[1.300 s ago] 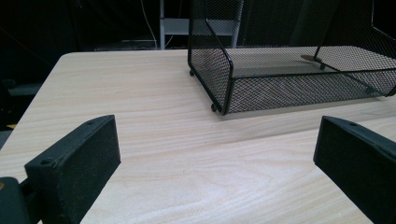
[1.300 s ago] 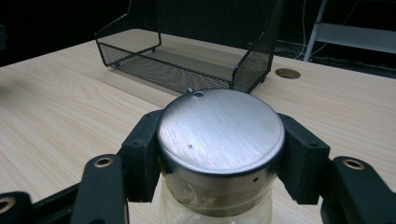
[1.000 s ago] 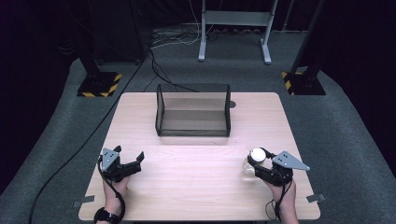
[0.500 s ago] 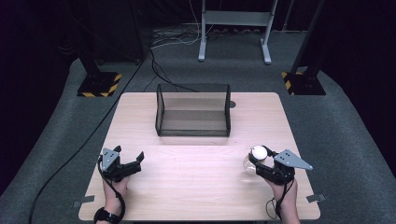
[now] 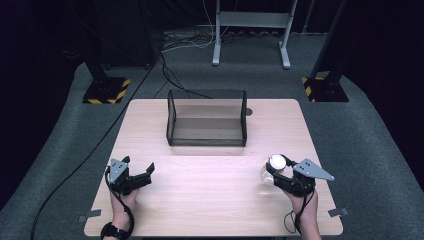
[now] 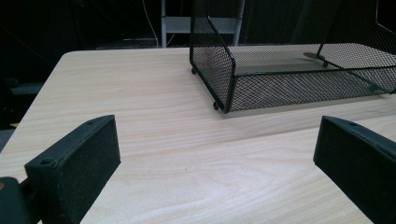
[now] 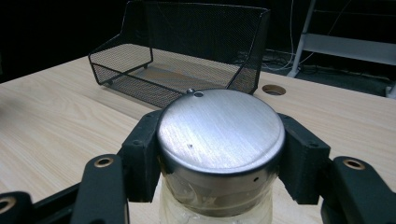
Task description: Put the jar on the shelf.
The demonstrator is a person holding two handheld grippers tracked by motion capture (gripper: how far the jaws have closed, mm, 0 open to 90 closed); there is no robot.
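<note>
Little has changed over the last second: the table (image 5: 210, 190) is laid out as before, and the black mesh basket (image 5: 207, 120) stands well beyond both sets of fingers. The right gripper (image 7: 219, 154) is kept clamped around the metal lid of a glass jar (image 7: 220, 135), suggesting a lift is next. The left gripper (image 6: 215, 154) is held wide open, empty, low over the table.

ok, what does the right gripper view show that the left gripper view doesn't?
Right gripper view alone: a clear jar with a metal lid, right claw shut on it just under the lid, and a round hole in the table past the basket. Left gripper view alone: left claw open, bare wood between its jaws. Both: the black mesh basket and the wooden table.
</note>
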